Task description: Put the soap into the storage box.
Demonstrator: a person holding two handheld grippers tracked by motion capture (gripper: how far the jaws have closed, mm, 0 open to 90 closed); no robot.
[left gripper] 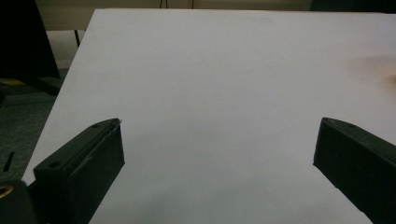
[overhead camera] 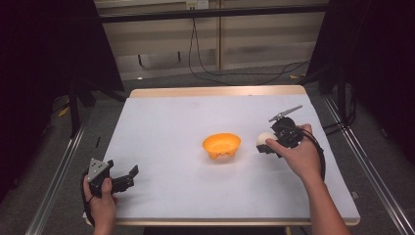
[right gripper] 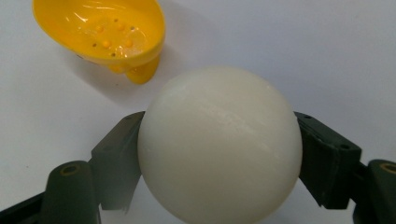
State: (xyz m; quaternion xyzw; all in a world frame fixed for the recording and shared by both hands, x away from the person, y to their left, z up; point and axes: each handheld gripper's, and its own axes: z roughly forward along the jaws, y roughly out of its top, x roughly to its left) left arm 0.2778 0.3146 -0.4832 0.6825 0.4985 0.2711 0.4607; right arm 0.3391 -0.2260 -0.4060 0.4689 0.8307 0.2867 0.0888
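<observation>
White ball (right gripper: 219,144) sits clamped between the right tool's (overhead camera: 268,143) jaws, right of table centre, just beside the orange bowl (overhead camera: 221,145). Looks like the carry step; next likely a short move over the bowl, then release. Left tool (overhead camera: 128,177) idles with jaws apart near the table's front-left corner.

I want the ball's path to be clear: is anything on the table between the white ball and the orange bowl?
Nothing: in the high view, only bare white table separates the white ball from the orange bowl.
</observation>
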